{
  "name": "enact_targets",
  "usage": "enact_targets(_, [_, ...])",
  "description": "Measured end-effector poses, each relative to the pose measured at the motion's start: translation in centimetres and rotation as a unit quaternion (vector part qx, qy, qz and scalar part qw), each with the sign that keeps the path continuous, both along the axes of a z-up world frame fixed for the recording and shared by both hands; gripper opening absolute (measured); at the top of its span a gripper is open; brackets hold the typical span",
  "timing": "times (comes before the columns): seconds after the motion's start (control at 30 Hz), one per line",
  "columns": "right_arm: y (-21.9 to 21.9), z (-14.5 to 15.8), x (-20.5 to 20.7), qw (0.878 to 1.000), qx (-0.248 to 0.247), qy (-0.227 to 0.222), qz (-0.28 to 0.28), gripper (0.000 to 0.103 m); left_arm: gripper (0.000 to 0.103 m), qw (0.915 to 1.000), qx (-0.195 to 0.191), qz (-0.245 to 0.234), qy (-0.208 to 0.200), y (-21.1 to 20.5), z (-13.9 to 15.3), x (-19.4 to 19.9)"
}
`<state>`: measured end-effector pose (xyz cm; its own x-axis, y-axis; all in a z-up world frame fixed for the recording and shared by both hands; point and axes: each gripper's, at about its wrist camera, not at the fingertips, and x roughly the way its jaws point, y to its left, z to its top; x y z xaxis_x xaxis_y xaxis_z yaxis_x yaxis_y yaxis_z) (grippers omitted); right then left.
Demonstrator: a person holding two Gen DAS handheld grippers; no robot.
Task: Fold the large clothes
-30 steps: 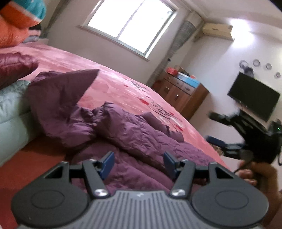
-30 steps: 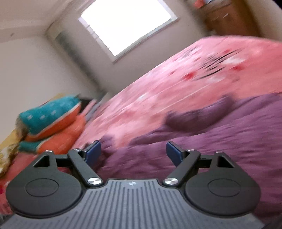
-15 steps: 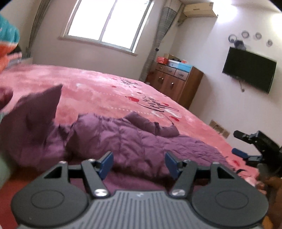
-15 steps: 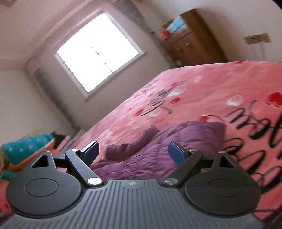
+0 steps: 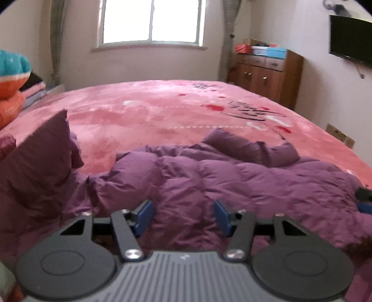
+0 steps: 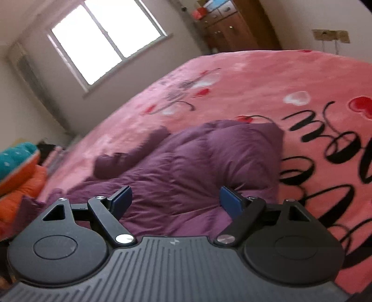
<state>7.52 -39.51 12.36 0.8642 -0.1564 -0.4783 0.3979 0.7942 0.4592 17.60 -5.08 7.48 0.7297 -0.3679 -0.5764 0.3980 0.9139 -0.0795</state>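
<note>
Fingers first: on my left gripper (image 5: 182,217) the blue pads (image 5: 145,216) stand apart, and they have just been drawing a little closer, with only a puffed ridge of the purple down jacket (image 5: 209,176) showing in the gap and neither pad pressing on it. My right gripper (image 6: 175,201) has its fingers (image 6: 230,203) spread wide too, hanging over the same jacket (image 6: 186,162) and pinching nothing.

The jacket lies rumpled across the near part of the bed (image 5: 162,111), on the pink blanket printed with hearts and black lettering. In my left view a flap of it (image 5: 46,148) stands up to the left like a peak, and a sleeve (image 5: 251,146) lies along its far edge. In my right view its squared-off end (image 6: 267,139) sits beside the lettering.

At the head of the bed I see a pile of orange and teal bedding (image 5: 11,76). Beyond the bed are a window (image 5: 151,21), a wooden cabinet (image 5: 265,76) with boxes (image 5: 260,48) on top, and a wall-mounted television (image 5: 351,46). At the right edge of my left view something dark and blue is cut off.
</note>
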Motion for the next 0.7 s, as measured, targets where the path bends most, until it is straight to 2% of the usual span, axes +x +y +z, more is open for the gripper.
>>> enact_targets(0.17, [0.9, -0.6, 0.9, 0.995, -0.073, 0.063, -0.007, 0.100, 0.054, 0.9999, 0.006, 0.002, 0.014, -1.1, -1.4, 0.9])
enact_targets(0.3, [1.6, -1.1, 1.3, 0.990, -0.112, 0.089, -0.018, 0.102, 0.054, 0.9996, 0.000, 0.001, 0.027, -1.6, -2.6, 1.5])
enact_targets(0.53, [2.8, -1.8, 2.0, 0.984, -0.143, 0.105, -0.024, 0.103, 0.054, 0.9997, -0.011, 0.002, 0.020, -1.9, -4.8, 1.6])
enact_targets(0.7, [3.2, -2.2, 2.2, 0.982, -0.157, 0.106, -0.026, 0.103, 0.054, 0.9999, -0.010, 0.004, 0.008, -2.1, -4.8, 1.1])
